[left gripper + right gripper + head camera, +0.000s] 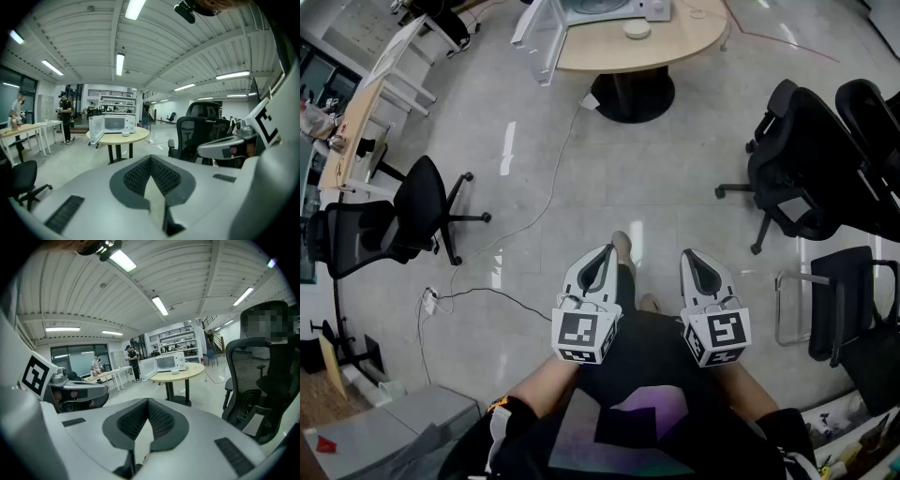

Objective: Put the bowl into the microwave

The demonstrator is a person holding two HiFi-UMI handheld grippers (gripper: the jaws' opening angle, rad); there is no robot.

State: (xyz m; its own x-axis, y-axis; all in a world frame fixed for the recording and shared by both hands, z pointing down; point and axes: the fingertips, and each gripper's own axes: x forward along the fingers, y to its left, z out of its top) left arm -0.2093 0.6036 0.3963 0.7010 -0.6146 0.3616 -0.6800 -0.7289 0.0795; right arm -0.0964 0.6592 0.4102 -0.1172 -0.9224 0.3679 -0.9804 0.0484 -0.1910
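A small white bowl (637, 29) sits on the round wooden table (694, 37) far ahead, next to a white microwave (602, 7) whose door (539, 36) hangs open. In the left gripper view the bowl (125, 134) and the microwave (115, 124) look distant; in the right gripper view the bowl (175, 372) and the microwave (169, 362) look equally far. My left gripper (602, 255) and right gripper (697, 258) are held side by side at waist height, both shut and empty, several steps from the table.
Black office chairs (811, 169) stand to the right, another chair (412, 211) to the left. A cable (539, 211) runs over the floor to a power strip (431, 300). Long desks (366, 108) line the left side. A person (65, 117) stands far behind.
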